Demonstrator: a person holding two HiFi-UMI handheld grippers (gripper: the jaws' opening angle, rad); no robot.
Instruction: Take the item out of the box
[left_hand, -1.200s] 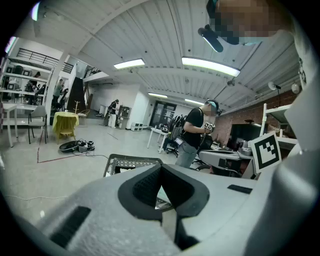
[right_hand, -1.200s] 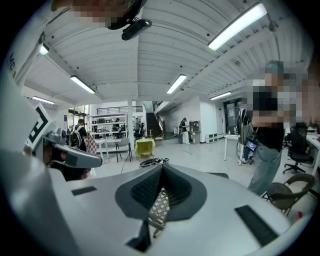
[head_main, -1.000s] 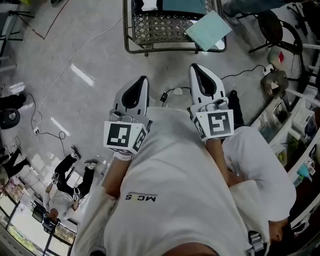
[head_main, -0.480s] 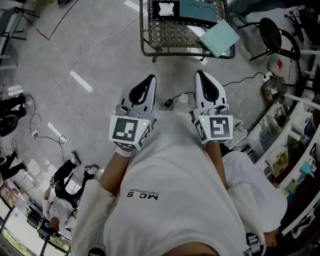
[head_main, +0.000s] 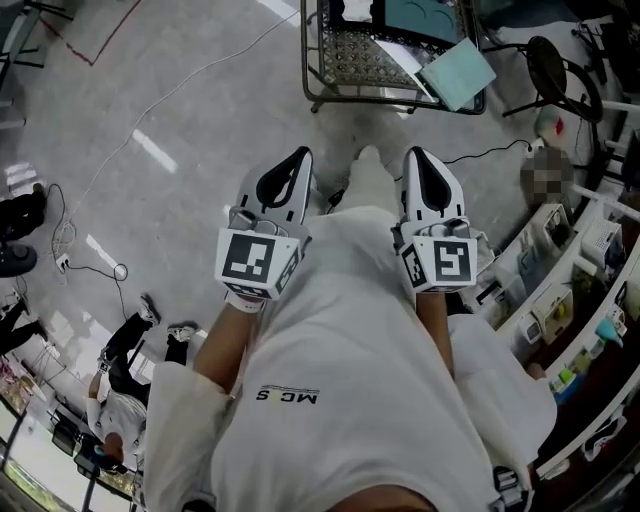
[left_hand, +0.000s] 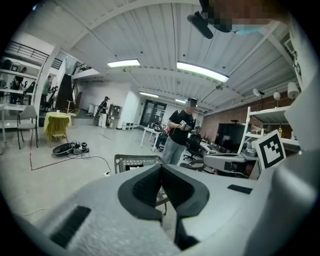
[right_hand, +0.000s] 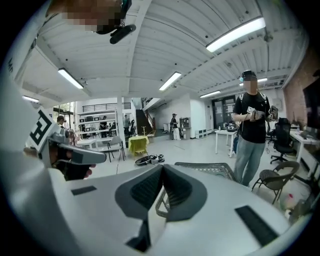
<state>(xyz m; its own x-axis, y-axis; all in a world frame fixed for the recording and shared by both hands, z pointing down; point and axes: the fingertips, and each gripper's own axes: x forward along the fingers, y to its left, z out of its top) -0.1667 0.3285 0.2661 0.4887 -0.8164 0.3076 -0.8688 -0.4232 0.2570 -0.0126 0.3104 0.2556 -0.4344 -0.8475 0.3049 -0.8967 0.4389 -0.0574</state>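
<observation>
The left tongs (head_main: 299, 154) were clenched tip to tip on nothing, held low against the person's white shirt and pointing ahead at the grey floor, well short of the perforated grey metal worktop (head_main: 352, 62) that stood ahead. On that worktop, at its far side, lay what I took for the dark teal box (head_main: 418, 14), cut off by the frame's upper edge, with a white piece just left of it; whether that was the item could not be told. As far as it showed, the box seemed to lie flat with its long side running across the worktop, left to right, but its full outline was out of view. The right tongs (head_main: 417, 154) were likewise pressed together and empty, level with the left pair. Further right, a pale teal flat sheet (head_main: 458, 73) lay askew, one corner hanging over the worktop's near right edge. The step in hand looked like the approach: it would go best by closing in until the whole box showed, spreading both tongs before reaching, then steadying the box with one pair while the other lifted the item straight up
</observation>
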